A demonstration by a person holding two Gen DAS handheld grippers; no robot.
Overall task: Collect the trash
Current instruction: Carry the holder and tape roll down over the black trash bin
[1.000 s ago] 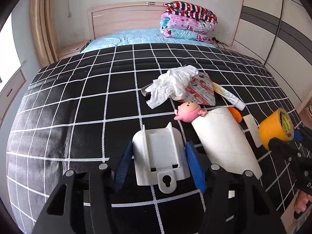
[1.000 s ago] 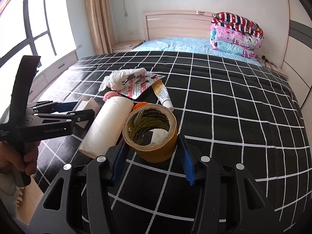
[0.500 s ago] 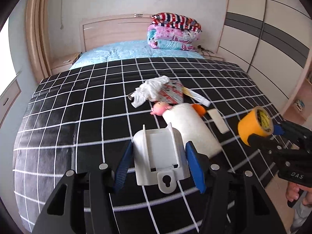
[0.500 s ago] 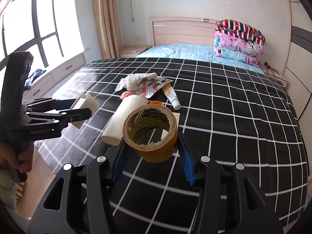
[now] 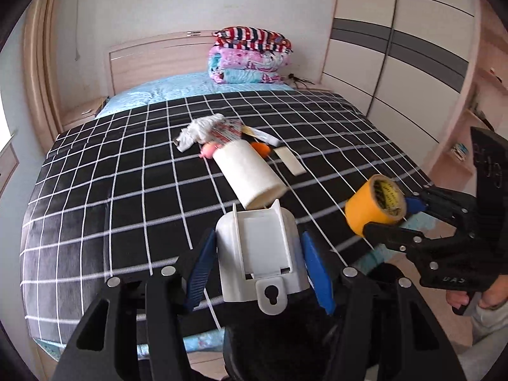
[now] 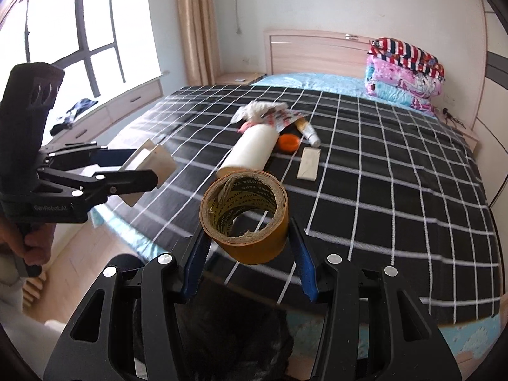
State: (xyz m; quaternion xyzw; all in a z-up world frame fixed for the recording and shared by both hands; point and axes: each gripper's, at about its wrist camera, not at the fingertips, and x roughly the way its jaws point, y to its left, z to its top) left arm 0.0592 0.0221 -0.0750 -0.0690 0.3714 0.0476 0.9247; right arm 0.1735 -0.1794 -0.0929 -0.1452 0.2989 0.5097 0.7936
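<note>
The left gripper [image 5: 258, 263] has its blue fingers [image 5: 200, 262] closed around a white plastic holder [image 5: 258, 254], lifted above the foot of the bed [image 5: 127, 190]. The right gripper [image 6: 247, 254] is clamped on a yellow tape roll [image 6: 244, 219], also off the bed. A white tube [image 5: 247, 171], tissue [image 5: 198, 130] and wrapper [image 5: 227, 133] lie on the checked cover.

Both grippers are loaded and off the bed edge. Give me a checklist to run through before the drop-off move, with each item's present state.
1. Left gripper shut on the white plastic holder: ok.
2. Right gripper shut on the tape roll: ok.
3. Both loads lifted off the checked bedspread: ok.
4. The two grippers apart, not touching: ok.
5. Trash bin located: cannot tell; a dark shape shows below the grippers, unclear.
6. Bed cleared: not ok; white tube, crumpled tissue and orange cap remain.
</note>
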